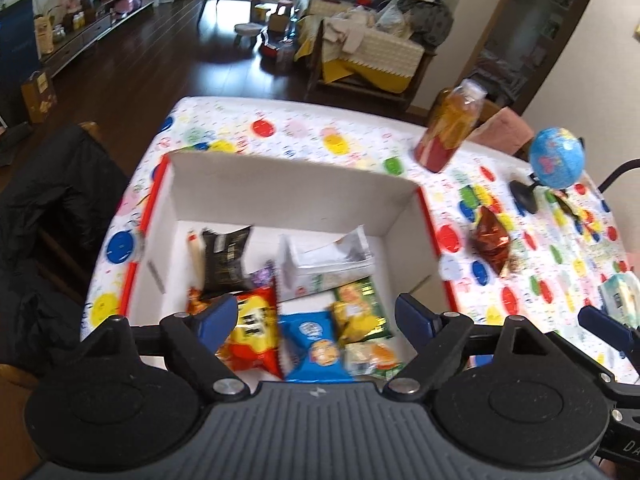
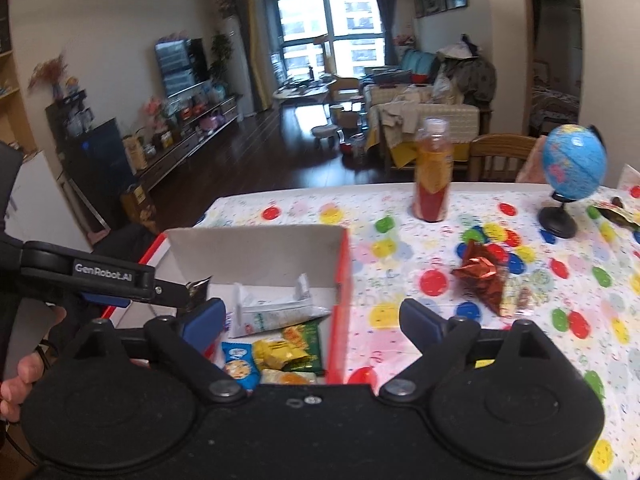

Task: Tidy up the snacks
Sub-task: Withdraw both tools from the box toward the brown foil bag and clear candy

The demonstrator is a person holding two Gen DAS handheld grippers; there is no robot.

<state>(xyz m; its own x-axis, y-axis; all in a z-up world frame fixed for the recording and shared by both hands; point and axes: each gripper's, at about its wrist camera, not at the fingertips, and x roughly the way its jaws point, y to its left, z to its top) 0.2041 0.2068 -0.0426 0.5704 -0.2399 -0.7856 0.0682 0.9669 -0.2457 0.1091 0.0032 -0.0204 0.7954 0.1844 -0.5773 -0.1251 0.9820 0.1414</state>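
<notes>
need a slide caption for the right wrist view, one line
Open right claw above the snack box edge; a brown snack packet lies loose on the dotted tablecloth.

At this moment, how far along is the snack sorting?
Mostly done: several packets, including the blue cookie pack, lie in the box. Nothing is in hand; left gripper and right gripper are open. Left: the brown foil snack on the table.

Both grippers: black plastic bodies, round pivot discs, silver screws, blue fingertip pads (image 1: 218,318). Left gripper (image 2: 120,276) marked "GenRobot.AI".
</notes>
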